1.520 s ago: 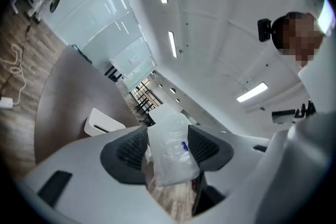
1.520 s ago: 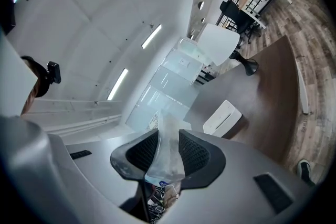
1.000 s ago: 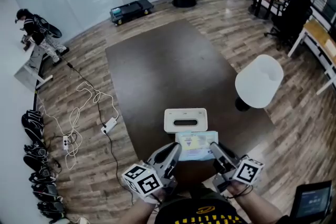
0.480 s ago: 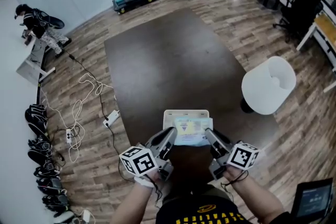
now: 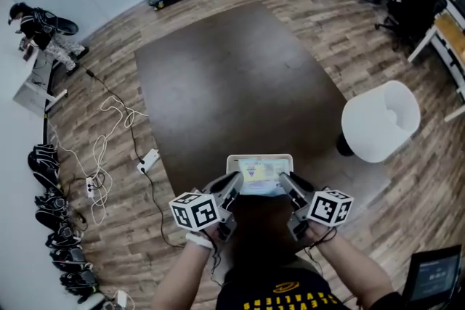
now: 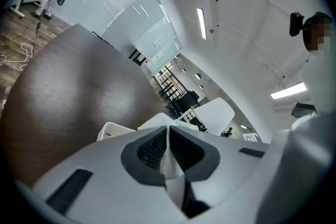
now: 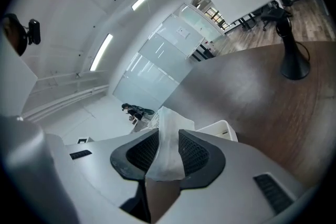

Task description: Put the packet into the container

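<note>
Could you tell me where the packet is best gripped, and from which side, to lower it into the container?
By its thin side edges, one gripper from each side. The packet is flat and soft, so one grip would probably let it sag; the left gripper and right gripper hold it that way over the container.

Head view steeply down over table [image 5: 240, 83], gripper views low, close, looking across it, container [image 5: 259, 158] shared
</note>
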